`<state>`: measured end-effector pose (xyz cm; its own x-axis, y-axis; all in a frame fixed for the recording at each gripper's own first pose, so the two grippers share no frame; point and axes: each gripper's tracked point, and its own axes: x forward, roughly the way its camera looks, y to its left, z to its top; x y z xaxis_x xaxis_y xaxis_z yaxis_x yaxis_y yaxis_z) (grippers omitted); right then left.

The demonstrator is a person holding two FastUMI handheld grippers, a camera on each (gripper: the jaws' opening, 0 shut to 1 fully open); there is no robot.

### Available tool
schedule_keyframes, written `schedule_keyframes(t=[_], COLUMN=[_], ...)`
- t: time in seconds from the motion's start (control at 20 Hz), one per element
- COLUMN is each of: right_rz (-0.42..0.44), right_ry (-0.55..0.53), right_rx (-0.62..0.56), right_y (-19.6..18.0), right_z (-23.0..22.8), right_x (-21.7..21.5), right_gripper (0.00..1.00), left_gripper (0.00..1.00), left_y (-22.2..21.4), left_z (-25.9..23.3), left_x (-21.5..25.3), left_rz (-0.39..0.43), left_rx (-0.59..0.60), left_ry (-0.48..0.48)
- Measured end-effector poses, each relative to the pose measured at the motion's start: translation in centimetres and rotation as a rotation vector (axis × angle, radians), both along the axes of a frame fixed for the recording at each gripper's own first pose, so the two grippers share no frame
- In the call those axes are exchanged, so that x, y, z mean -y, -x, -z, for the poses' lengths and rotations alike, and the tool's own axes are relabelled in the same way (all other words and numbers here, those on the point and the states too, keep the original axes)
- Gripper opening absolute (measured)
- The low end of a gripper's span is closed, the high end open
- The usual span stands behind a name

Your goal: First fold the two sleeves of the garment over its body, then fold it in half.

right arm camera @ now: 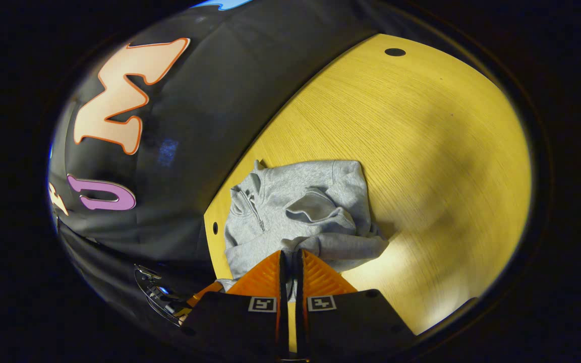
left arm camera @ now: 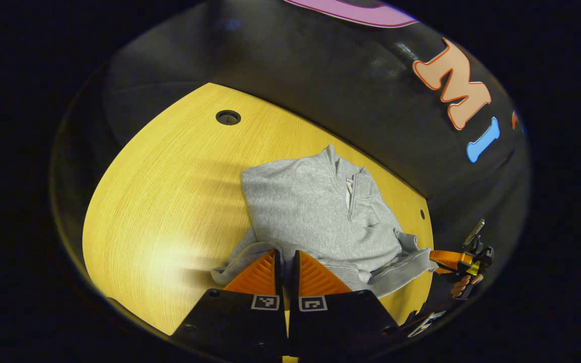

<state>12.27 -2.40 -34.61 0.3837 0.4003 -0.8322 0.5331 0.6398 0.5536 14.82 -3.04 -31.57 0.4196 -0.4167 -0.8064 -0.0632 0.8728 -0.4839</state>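
Observation:
A grey quarter-zip sweatshirt (left arm camera: 315, 212) (right arm camera: 295, 201) lies on the yellow wooden table (left arm camera: 169, 201) (right arm camera: 421, 151), collar toward the booth wall. In the right gripper view a sleeve (right arm camera: 321, 206) lies folded across its body. My left gripper (left arm camera: 285, 258) is shut on the garment's near edge, with grey cloth bunched around its fingers. My right gripper (right arm camera: 290, 256) is shut on a fold of the same near edge. In the left gripper view the right gripper (left arm camera: 444, 259) pinches the garment's right corner, with a hand (left arm camera: 464, 285) behind it. Part of the left gripper (right arm camera: 197, 300) sits at the lower left of the right gripper view.
A round cable hole (left arm camera: 228, 117) (right arm camera: 395, 52) sits in the far part of the table. A small dark hole (left arm camera: 422, 214) (right arm camera: 215, 228) lies near the table edge beside the garment. The black booth wall runs close behind the collar.

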Motion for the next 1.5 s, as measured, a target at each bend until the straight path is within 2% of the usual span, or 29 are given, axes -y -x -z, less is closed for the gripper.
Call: schedule_keyframes(t=[0.15, 0.25, 0.3, 0.4, 0.45, 0.5, 0.55, 0.6, 0.65, 0.7, 0.95, 1.0, 1.05, 1.25, 1.4, 1.5], right_rz=[0.022, 0.037, 0.042, 0.060, 0.074, 0.086, 0.091, 0.092, 0.091, 0.084, 0.027, 0.016, 0.001, -0.087, -0.156, -0.196], right_ry=[0.012, 0.024, 0.023, 0.038, 0.049, 0.058, 0.073, 0.098, 0.133, 0.167, 0.333, 0.381, 0.430, 0.655, 0.820, 0.886], right_rx=[-0.004, -0.001, 0.010, 0.034, 0.057, 0.085, 0.114, 0.147, 0.179, 0.211, 0.408, 0.460, 0.512, 0.723, 0.897, 0.996], right_y=[-0.9, -1.4, -1.8, -2.6, -3.3, -3.8, -4.4, -4.7, -5.1, -5.3, -6.0, -6.1, -6.1, -4.3, -2.3, -0.4], right_z=[1.5, 2.2, 2.4, 2.6, 2.6, 2.1, 1.8, 1.4, 1.2, 0.6, -3.6, -4.7, -5.9, -11.8, -16.3, -18.7], right_x=[-0.2, -0.1, -0.4, -0.1, 0.1, 0.4, 0.6, 1.0, 1.4, 1.9, 3.7, 4.0, 4.5, 5.7, 5.7, 5.3], right_gripper=[0.11, 0.12, 0.17, 0.14, 0.34, 0.54, 0.74, 0.82, 0.97, 0.97, 0.98, 0.93, 0.98, 0.98, 0.98, 0.98], left_gripper=[0.01, 0.08, 0.16, 0.33, 0.42, 0.61, 0.68, 0.83, 0.88, 0.94, 0.95, 0.96, 0.96, 0.95, 0.95, 0.94], left_y=[-0.7, -1.5, -1.9, -3.3, -4.0, -4.6, -5.3, -6.0, -6.8, -7.6, -9.0, -8.9, -8.6, -5.7, -1.8, 0.7], left_z=[1.7, 2.7, 2.9, 2.9, 2.7, 2.4, 2.0, 1.3, 0.2, -1.0, -8.8, -10.8, -12.7, -17.8, -19.7, -20.7], left_x=[0.3, 0.2, 0.2, -0.5, -0.7, -1.1, -1.5, -1.9, -2.3, -2.6, -2.3, -2.3, -2.3, -1.2, -0.1, 0.6], left_rz=[0.012, 0.012, 0.006, -0.007, -0.013, -0.014, -0.018, -0.019, -0.022, -0.025, -0.004, -0.014, -0.027, -0.053, -0.076, -0.077], left_rx=[-0.029, -0.032, -0.021, 0.026, 0.056, 0.088, 0.124, 0.168, 0.219, 0.273, 0.519, 0.570, 0.623, 0.805, 0.873, 0.925], left_ry=[-0.017, -0.040, -0.054, -0.094, -0.118, -0.144, -0.175, -0.204, -0.234, -0.263, -0.343, -0.355, -0.366, -0.440, -0.492, -0.533])
